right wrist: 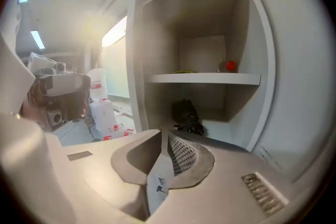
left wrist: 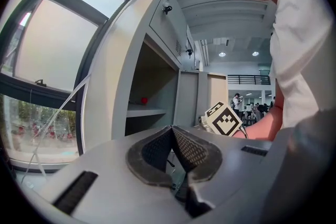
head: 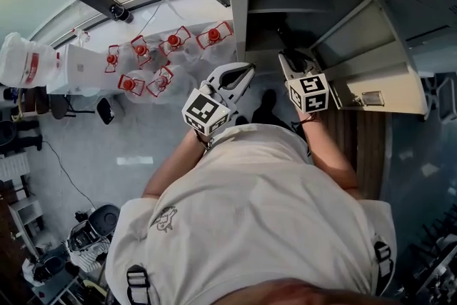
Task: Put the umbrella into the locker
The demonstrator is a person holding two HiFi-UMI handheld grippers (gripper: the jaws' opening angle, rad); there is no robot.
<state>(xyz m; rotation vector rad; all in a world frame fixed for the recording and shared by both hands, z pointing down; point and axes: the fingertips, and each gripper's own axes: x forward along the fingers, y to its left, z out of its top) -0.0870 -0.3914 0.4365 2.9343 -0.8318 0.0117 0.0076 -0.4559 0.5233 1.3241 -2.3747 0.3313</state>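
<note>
Umbrella [right wrist: 187,115] black, crumpled, on grey metal locker [right wrist: 210,79] floor; left gripper [left wrist: 170,128] jaws closed, empty; right gripper [right wrist: 164,135] jaws near-closed, empty

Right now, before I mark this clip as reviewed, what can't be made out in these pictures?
- Umbrella: in the right gripper view it is only a dark bundle below the shelf, too dim for detail. In the head view that compartment is in shadow.
- Small red object on the shelf: right gripper view, too small to identify.
- Plate on the locker door: head view, too small to read.
</note>
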